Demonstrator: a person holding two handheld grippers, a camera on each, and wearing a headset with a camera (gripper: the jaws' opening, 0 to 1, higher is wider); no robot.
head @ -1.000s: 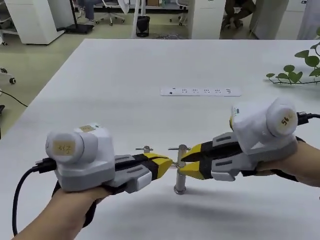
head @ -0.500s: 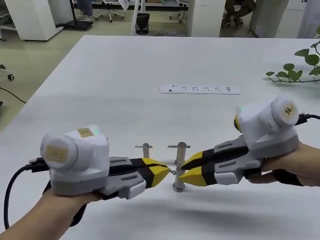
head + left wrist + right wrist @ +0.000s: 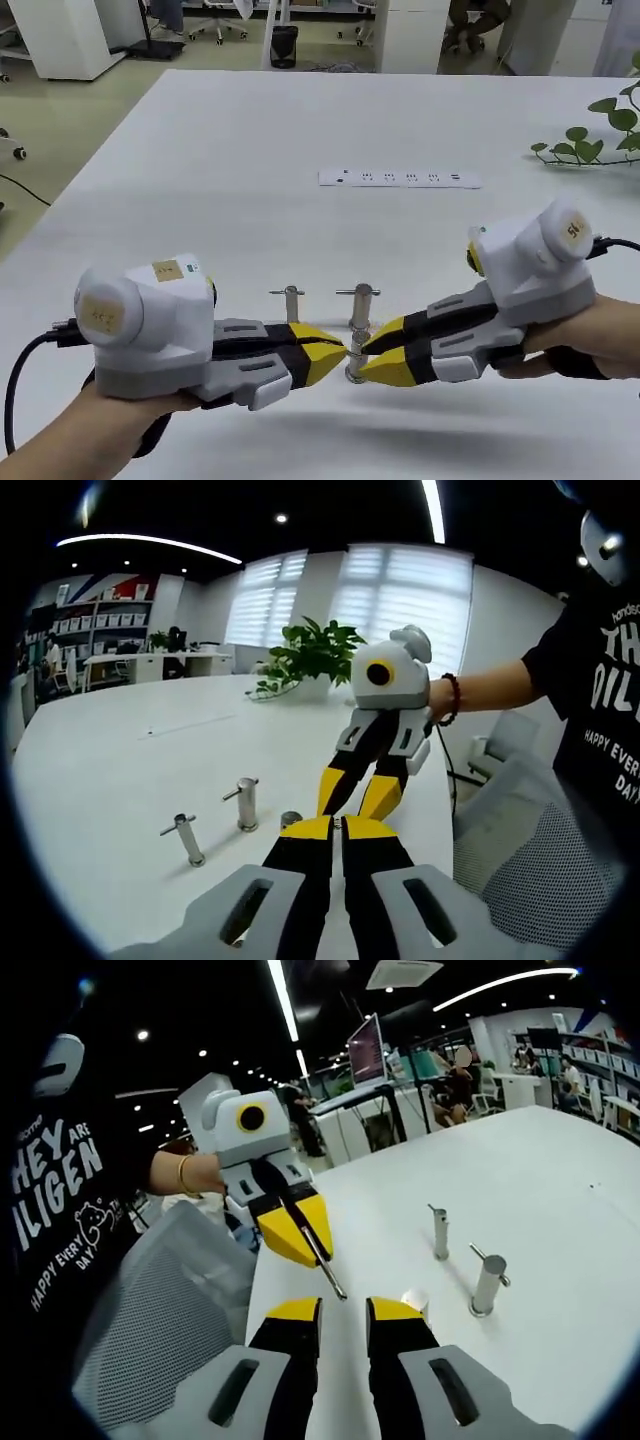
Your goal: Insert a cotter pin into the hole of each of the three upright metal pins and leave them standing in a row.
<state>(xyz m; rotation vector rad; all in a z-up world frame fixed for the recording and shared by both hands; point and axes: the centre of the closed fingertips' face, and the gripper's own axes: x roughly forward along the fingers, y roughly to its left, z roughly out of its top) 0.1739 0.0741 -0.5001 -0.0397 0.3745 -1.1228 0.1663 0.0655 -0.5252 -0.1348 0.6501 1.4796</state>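
Note:
Three upright metal pins stand close together on the white table [image 3: 250, 150]. The far two [image 3: 292, 301] [image 3: 358, 300] each carry a cotter pin through the top. The nearest pin [image 3: 354, 372] stands between the tips of the two grippers, its top [image 3: 413, 1301] bare. My left gripper [image 3: 338, 352] is shut on a thin cotter pin [image 3: 328, 1272], which sticks out from its yellow tips toward the nearest pin. My right gripper [image 3: 343, 1312] faces it from the other side with its jaws apart and nothing between them.
A white power strip [image 3: 400, 179] lies further back in the middle of the table. A green plant [image 3: 600, 140] trails at the right edge. Beyond the table's far edge are cabinets and office chairs [image 3: 225, 20].
Both grippers have sunk a little toward the table beside the nearest pin, and their tips stay close together. The three pins have not moved.

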